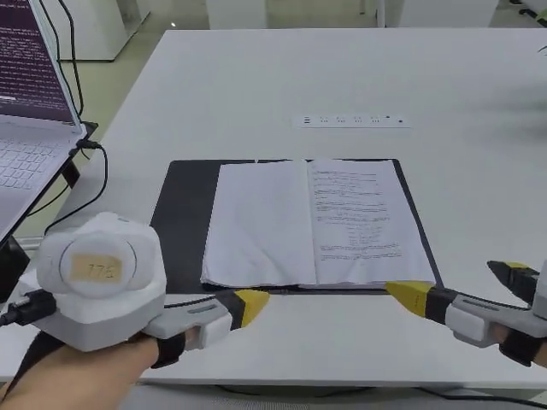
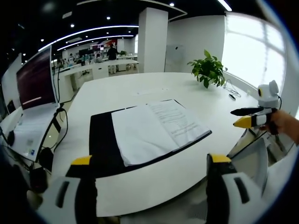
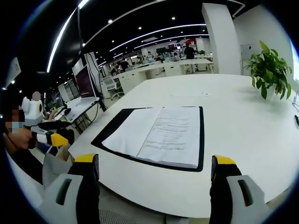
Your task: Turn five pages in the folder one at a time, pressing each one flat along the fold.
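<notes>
The folder lies open on the white table, black cover down. Its left page is blank white and its right page is printed; both lie flat. My left gripper hovers open off the table's near edge, in front of the folder's lower left corner. My right gripper hangs open near the lower right corner. In the left gripper view the jaws stand wide apart around nothing, with the folder ahead. The right gripper is likewise open, facing the folder. Neither touches the paper.
An open laptop stands on a stand at the left with a cable running near the folder. A white power strip lies behind the folder. A potted plant sits at the table's far end.
</notes>
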`<state>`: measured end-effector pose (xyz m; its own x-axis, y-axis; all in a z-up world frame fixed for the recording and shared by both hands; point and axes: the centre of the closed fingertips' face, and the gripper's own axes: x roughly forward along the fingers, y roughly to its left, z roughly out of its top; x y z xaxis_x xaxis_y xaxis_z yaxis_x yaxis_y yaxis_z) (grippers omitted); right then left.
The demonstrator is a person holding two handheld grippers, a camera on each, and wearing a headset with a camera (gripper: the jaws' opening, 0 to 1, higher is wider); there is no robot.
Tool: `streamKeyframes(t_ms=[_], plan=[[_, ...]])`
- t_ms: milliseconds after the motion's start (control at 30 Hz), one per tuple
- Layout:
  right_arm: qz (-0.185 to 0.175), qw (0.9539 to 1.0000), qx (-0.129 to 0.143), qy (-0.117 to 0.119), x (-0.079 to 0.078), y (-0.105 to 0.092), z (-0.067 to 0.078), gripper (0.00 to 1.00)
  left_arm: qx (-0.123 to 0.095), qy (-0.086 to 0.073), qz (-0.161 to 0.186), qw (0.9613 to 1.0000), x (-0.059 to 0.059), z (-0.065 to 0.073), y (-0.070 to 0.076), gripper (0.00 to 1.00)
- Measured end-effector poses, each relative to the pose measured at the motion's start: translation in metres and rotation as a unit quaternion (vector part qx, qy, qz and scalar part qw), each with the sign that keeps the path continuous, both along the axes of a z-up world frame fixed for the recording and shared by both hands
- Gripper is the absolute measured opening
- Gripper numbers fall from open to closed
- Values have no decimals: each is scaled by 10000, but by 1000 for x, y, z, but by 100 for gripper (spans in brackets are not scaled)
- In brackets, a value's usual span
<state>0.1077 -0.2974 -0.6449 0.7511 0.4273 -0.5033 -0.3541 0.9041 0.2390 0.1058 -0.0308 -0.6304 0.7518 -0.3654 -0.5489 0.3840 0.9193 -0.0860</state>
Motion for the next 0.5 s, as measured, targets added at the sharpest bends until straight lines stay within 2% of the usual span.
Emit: streamKeyframes(t_ms=[167,233,500], plan=[[-21,10000,58,-76,-7,1,11,100,72,-49,17,10000,-2,3,9,99],[-9,10000,-26,-70,-10,1,11,100,91,-19,35,10000,-4,1,12,99],[-43,10000,-36,-18,-14,4,8,100,144,58,96,9998,-11,0,24,99]])
